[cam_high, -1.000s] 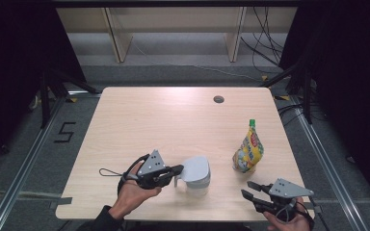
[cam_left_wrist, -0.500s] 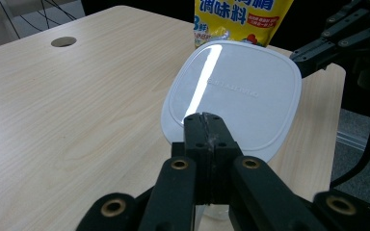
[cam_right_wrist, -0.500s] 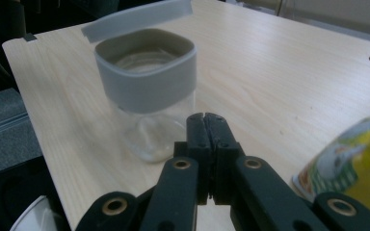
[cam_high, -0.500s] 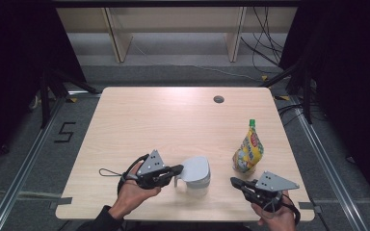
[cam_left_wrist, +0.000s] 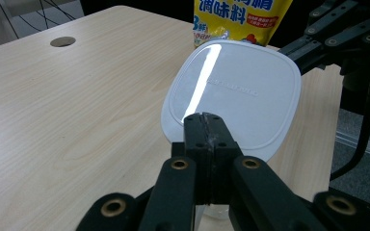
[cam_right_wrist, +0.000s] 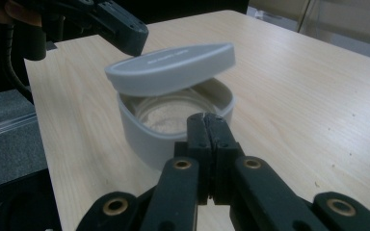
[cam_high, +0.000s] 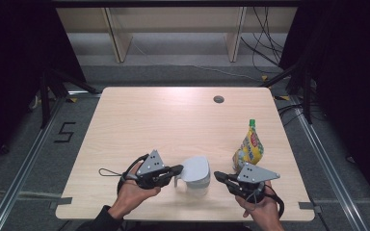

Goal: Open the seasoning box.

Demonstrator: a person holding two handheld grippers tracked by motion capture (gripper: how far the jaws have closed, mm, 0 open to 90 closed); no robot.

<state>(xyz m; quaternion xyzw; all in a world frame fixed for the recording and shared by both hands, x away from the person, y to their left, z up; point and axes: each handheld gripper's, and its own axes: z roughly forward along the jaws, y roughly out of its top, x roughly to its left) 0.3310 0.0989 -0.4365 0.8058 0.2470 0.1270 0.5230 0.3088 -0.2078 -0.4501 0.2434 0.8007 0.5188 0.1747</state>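
Observation:
A white square container point(cam_high: 196, 184) stands near the table's front edge, and pale powder point(cam_right_wrist: 166, 115) lies inside it. Its white lid point(cam_right_wrist: 171, 67) is tilted up above the rim. My left gripper point(cam_high: 179, 169) reaches in from the left and is shut on the lid's near edge point(cam_left_wrist: 204, 120). My right gripper point(cam_high: 217, 175) is on the container's right, shut and empty. Its tips point(cam_right_wrist: 206, 120) sit just short of the container wall point(cam_right_wrist: 144, 139). A yellow seasoning pouch point(cam_high: 249, 147) with a green cap stands behind the right gripper.
The light wood table point(cam_high: 149, 125) has a round cable hole point(cam_high: 218, 99) at the back right. Dark floor and metal rails run along both sides. Shelving stands beyond the far edge.
My right gripper has moved left from the table's front right corner to the container, and its jaws have gone from open to shut. The left gripper and lid have not moved.

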